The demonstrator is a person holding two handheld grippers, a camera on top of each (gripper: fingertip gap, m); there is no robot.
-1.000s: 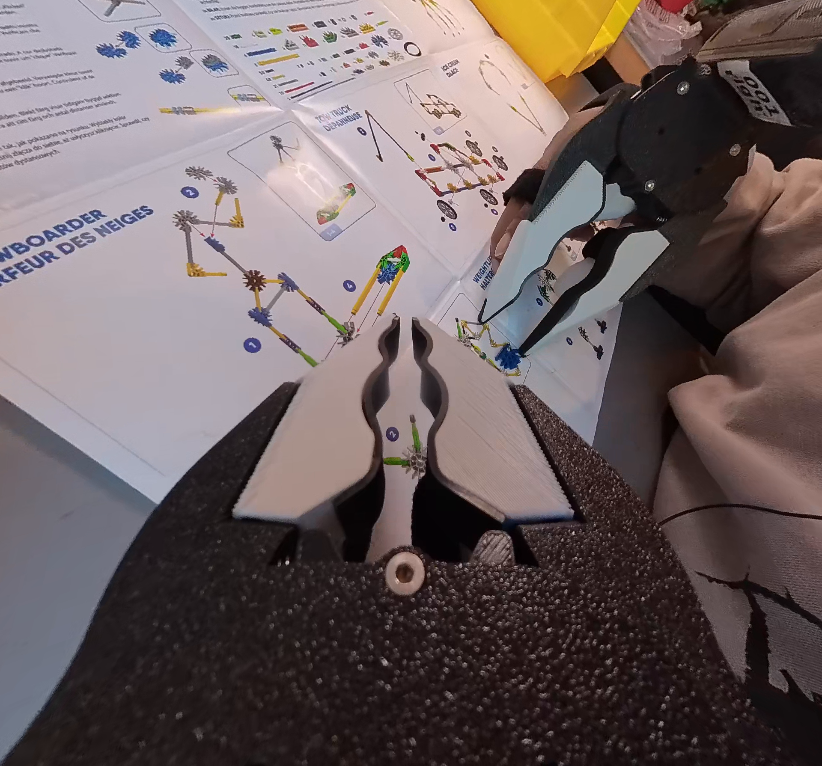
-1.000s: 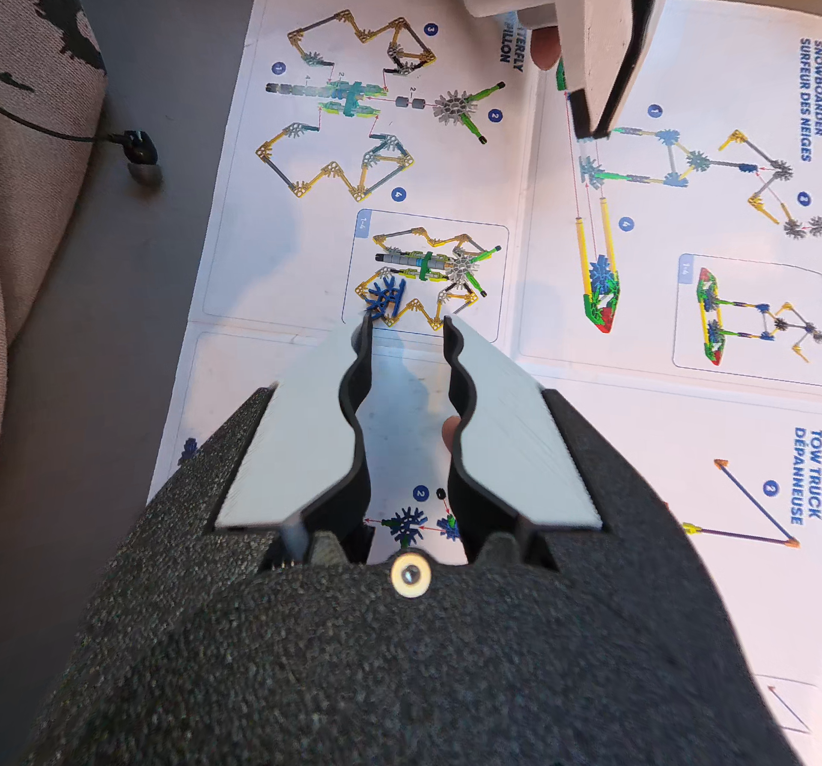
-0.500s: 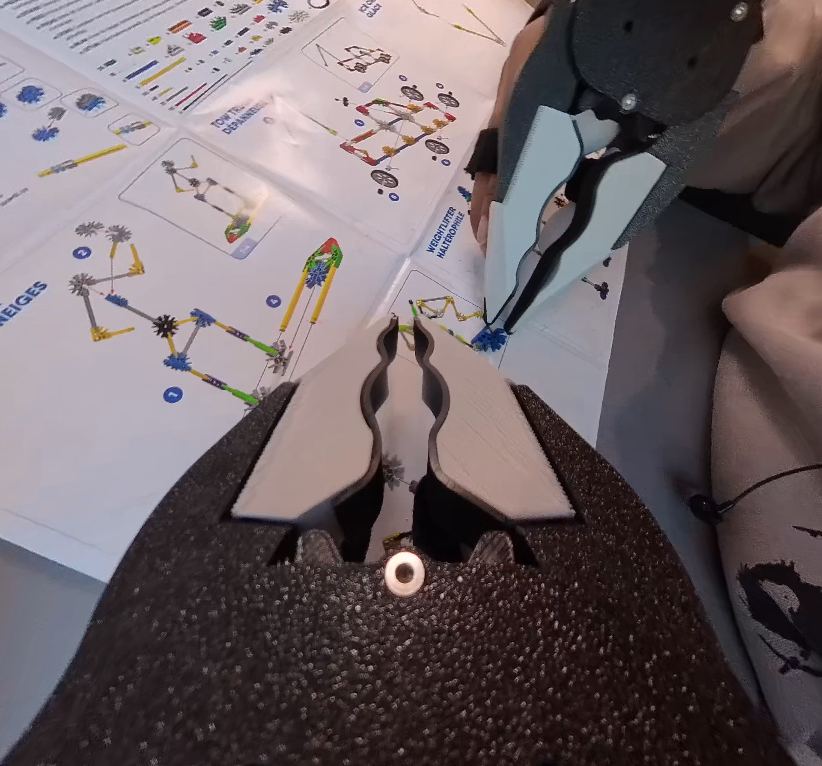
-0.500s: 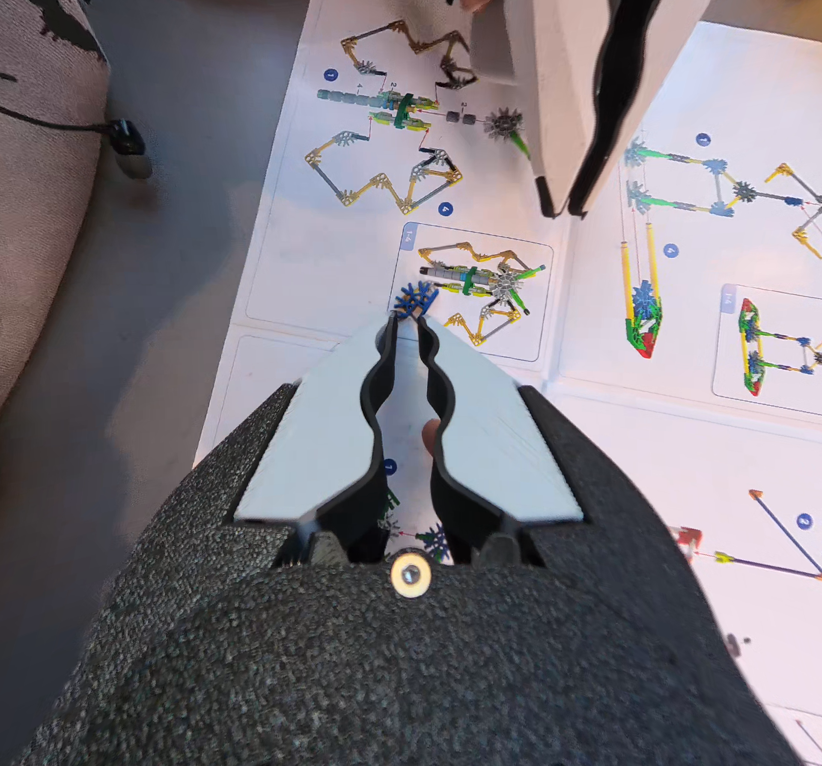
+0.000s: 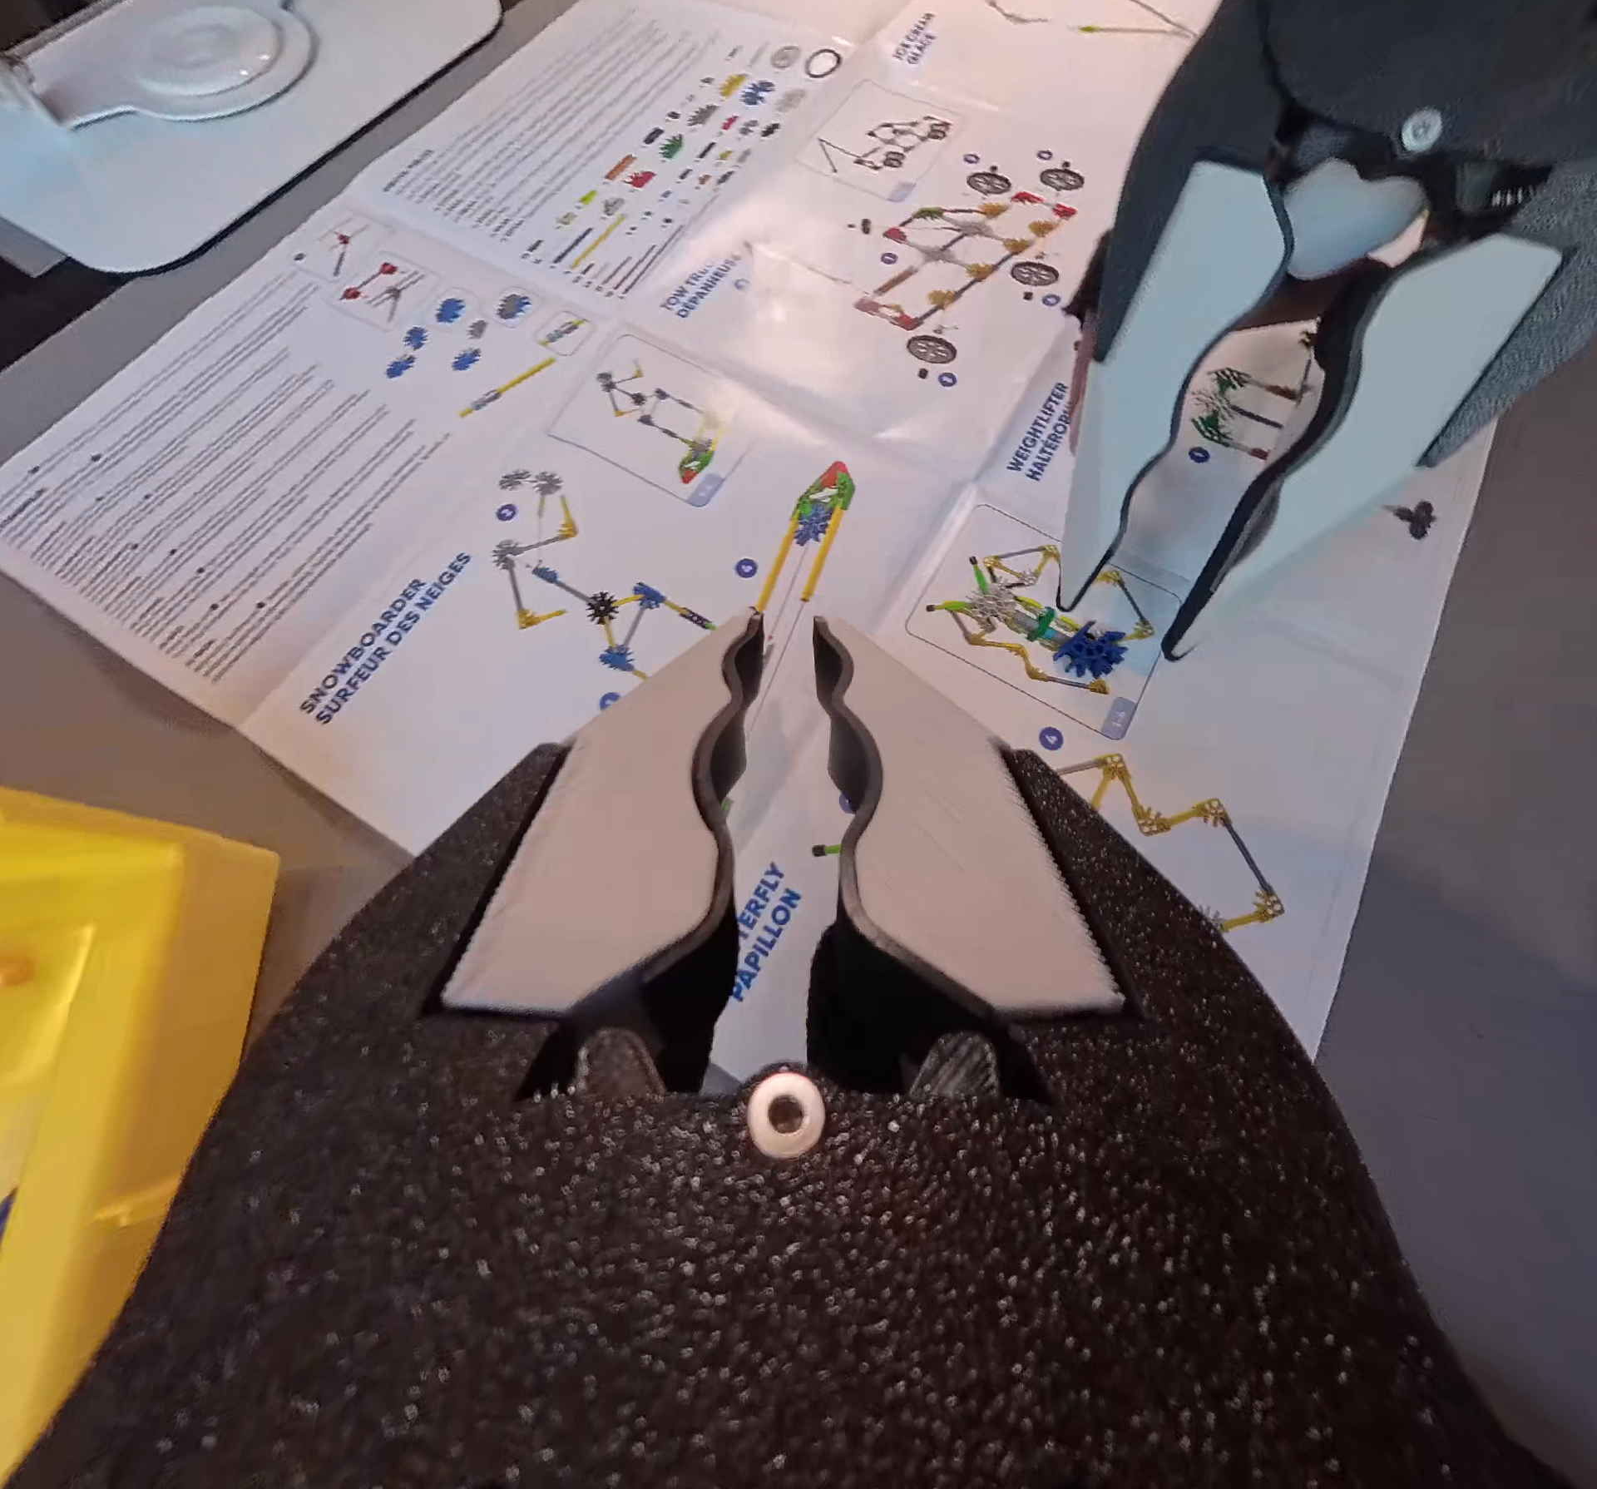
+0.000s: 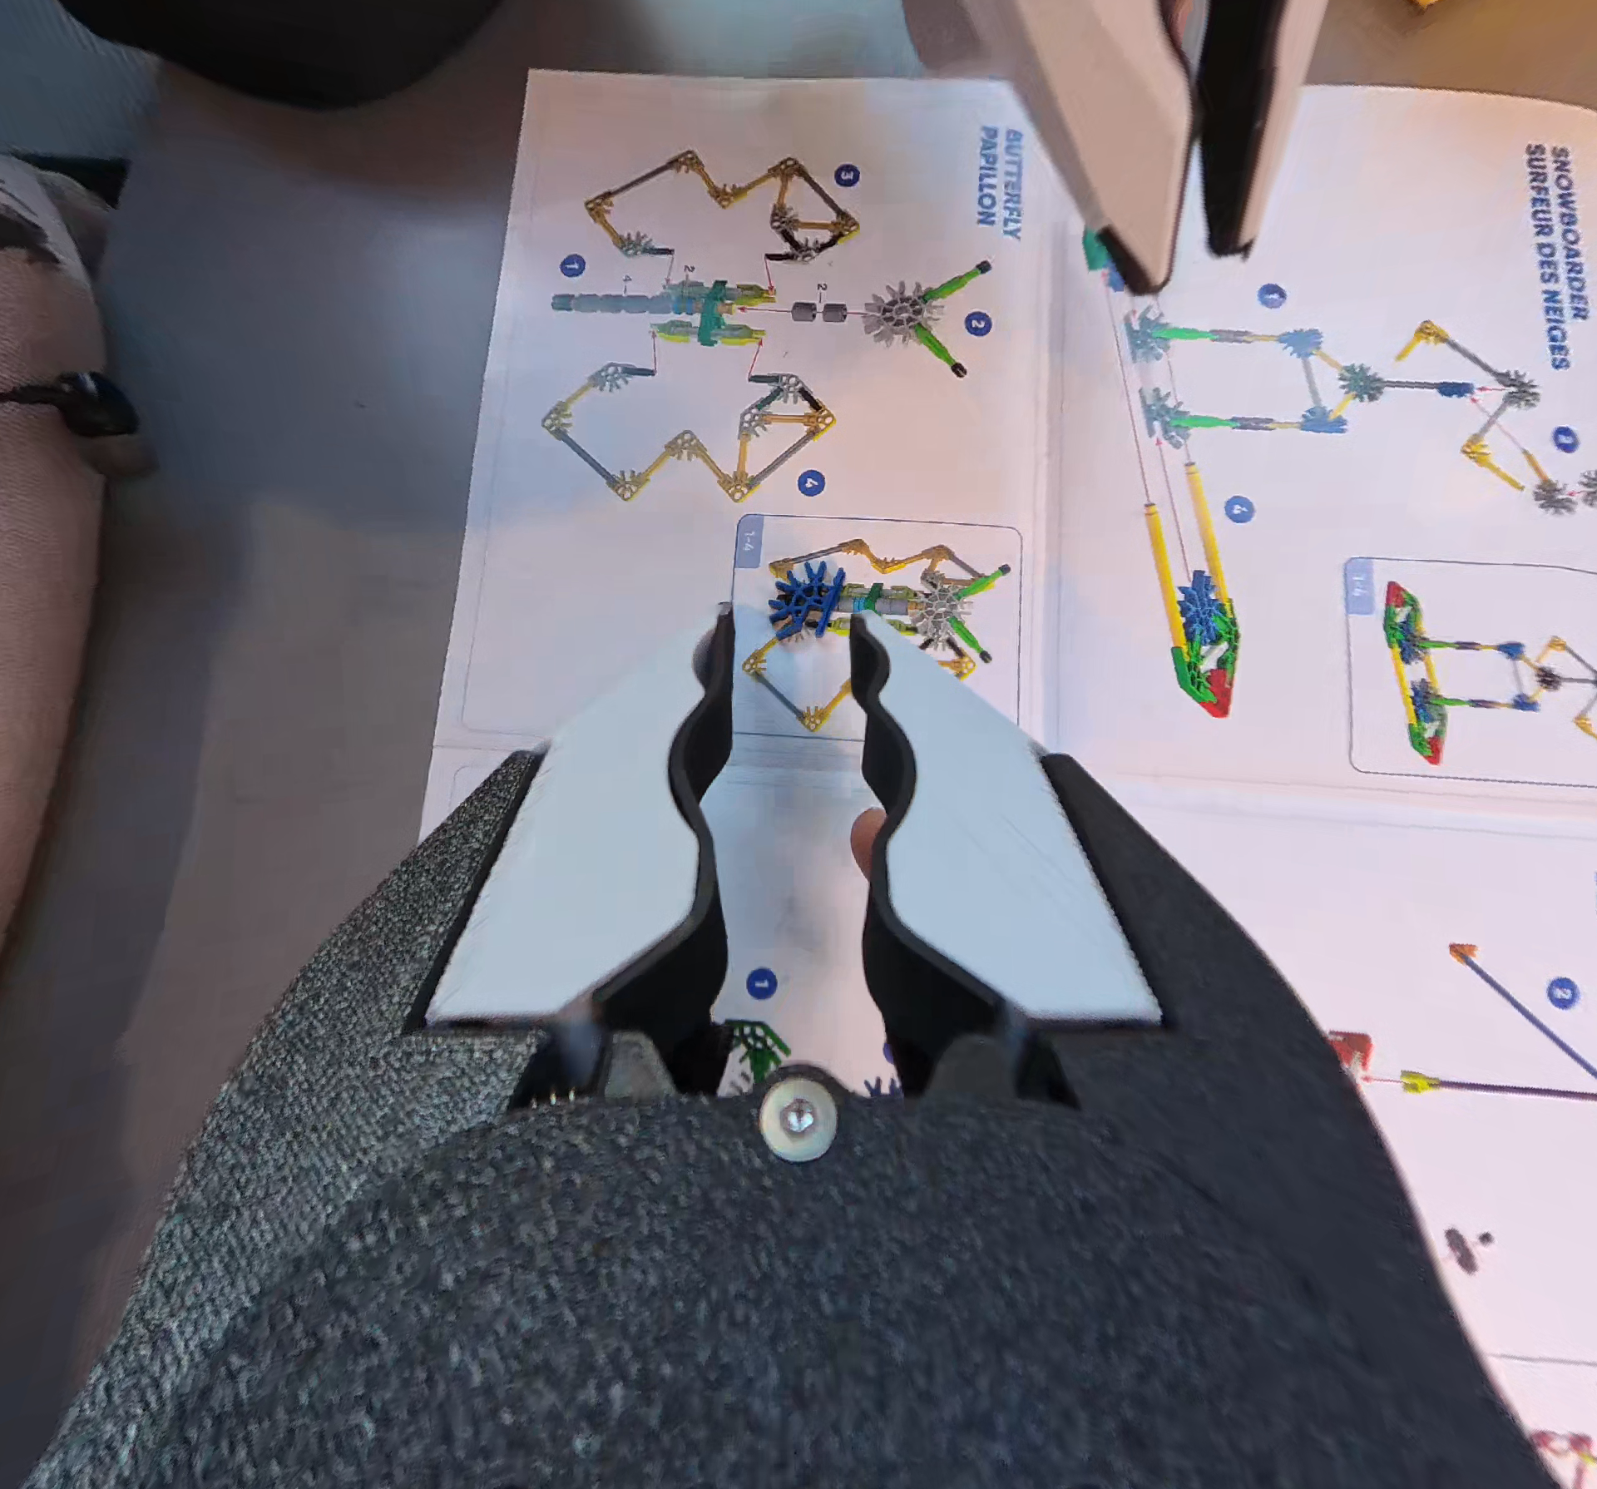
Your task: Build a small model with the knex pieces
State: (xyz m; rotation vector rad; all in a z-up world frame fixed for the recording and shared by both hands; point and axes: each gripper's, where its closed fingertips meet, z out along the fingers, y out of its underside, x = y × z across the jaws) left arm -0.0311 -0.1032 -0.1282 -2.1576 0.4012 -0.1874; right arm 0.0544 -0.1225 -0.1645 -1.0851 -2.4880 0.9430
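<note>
Fingers apart, the right tool (image 6: 791,622) is hovering over a blue snowflake connector (image 6: 804,596) lying just ahead on the instruction sheet (image 6: 605,583); the left tool (image 5: 786,631), slightly parted and empty, is hanging farther off.

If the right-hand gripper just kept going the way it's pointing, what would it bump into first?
Most likely the small blue snowflake-shaped connector piece, which lies on the instruction sheet just beyond the open tips of the right gripper. Depth is hard to judge; angled down, it might touch the paper at the same moment.

My views are bright; warm glare lies on the far paper sheet (image 5: 778,255), edges bend, motion blurs.
</note>
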